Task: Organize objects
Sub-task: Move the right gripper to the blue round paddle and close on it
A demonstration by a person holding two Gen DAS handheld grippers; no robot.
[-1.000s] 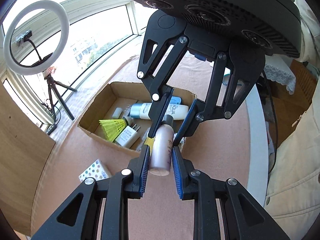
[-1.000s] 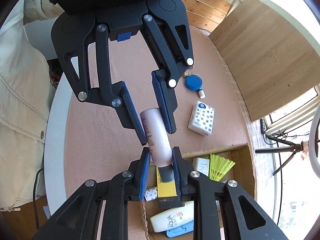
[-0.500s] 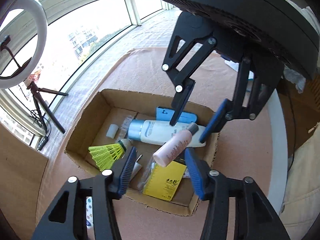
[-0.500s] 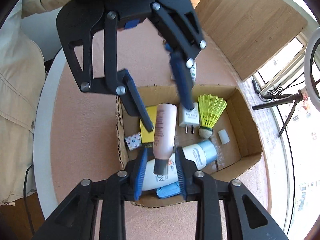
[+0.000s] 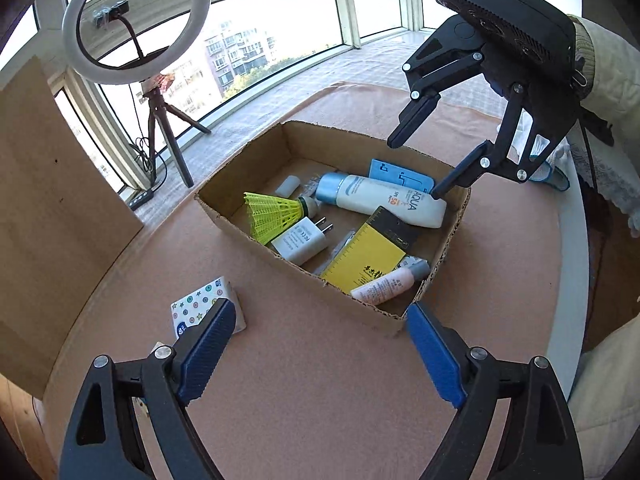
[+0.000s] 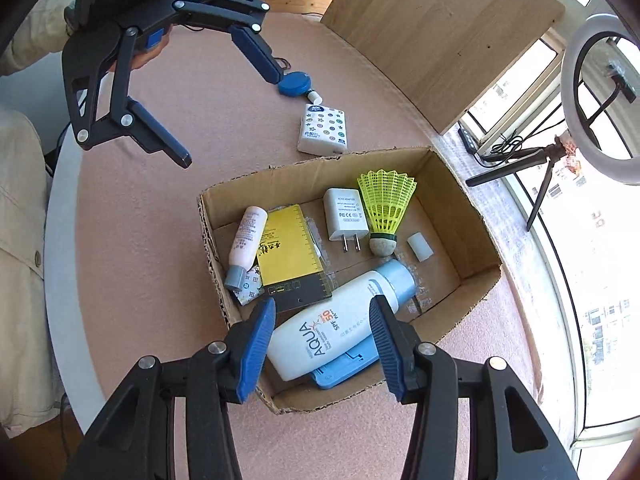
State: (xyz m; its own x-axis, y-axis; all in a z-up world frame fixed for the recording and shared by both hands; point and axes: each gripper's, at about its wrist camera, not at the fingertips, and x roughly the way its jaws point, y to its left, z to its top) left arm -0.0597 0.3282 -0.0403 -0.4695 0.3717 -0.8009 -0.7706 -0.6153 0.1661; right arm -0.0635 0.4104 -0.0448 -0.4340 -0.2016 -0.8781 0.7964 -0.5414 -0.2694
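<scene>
With the pink bottle [image 6: 248, 236] lying in the box [image 6: 476, 240] at mid-frame, my left gripper [image 5: 316, 356] and right gripper [image 6: 322, 344] are both opening, empty, freed for the tissue pack [image 6: 323, 133] at upper centre.

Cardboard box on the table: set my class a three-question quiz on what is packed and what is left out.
1. True or false: the pink bottle lies inside the cardboard box.
2. Which lies outside the box? A) shuttlecock B) tissue pack C) charger
3. Fill in: the sunscreen bottle reads SPF ____.

Key: 1 true; 2 B; 3 50.
</scene>
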